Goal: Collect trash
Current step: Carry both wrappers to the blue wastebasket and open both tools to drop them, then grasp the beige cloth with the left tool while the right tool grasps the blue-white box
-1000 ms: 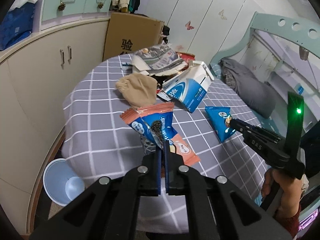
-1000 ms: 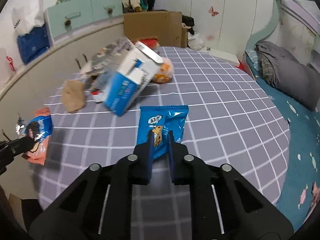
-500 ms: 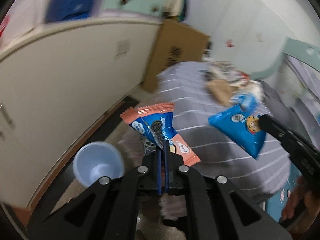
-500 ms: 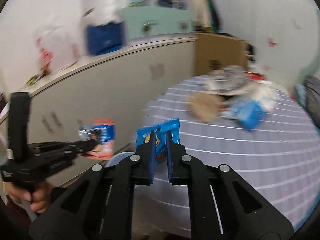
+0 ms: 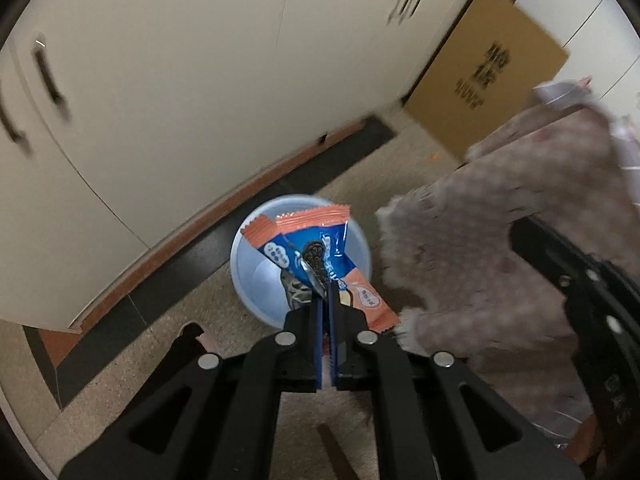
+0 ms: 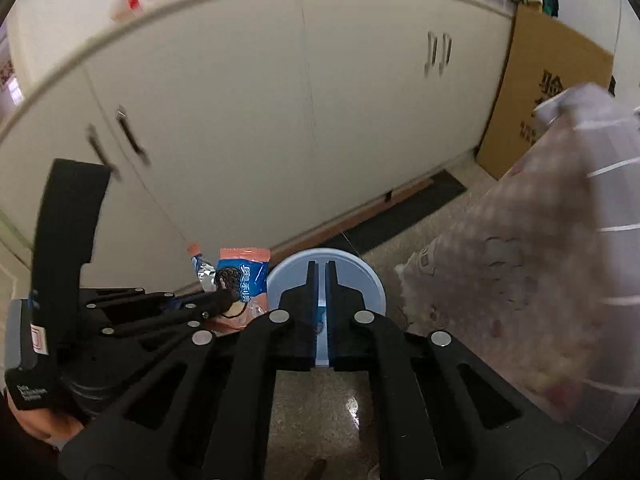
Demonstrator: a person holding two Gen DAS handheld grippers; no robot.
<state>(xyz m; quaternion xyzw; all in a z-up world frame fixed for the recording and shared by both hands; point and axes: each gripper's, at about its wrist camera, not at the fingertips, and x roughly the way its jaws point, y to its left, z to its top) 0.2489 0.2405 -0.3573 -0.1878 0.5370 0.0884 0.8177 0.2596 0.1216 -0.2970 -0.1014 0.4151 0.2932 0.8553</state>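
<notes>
Cream cabinet doors [image 6: 248, 128] curve behind a pale blue bin [image 5: 256, 272] on the speckled floor. Left gripper [image 5: 325, 300], jaws clamped on an orange-and-blue cookie wrapper [image 5: 320, 252], hangs over the bin. Right gripper [image 6: 321, 270], jaws nearly together with nothing visible between them, points into it beside the drooping tablecloth [image 6: 552, 248].

Both grippers now hang over the pale blue bin [image 5: 256, 280] on the floor, no longer over the checked tablecloth [image 5: 520, 220], which has slid to the right edge of both views. The left gripper [image 5: 325, 304], a second ago beside the bin and above the table, now has its orange-and-blue cookie wrapper [image 5: 316, 252] directly over the bin's mouth. The right gripper [image 6: 322, 276] has swung from the table to above the bin too, and the blue snack bag seen between its fingers [image 6: 310, 280] half a second ago is no longer visible there.
</notes>
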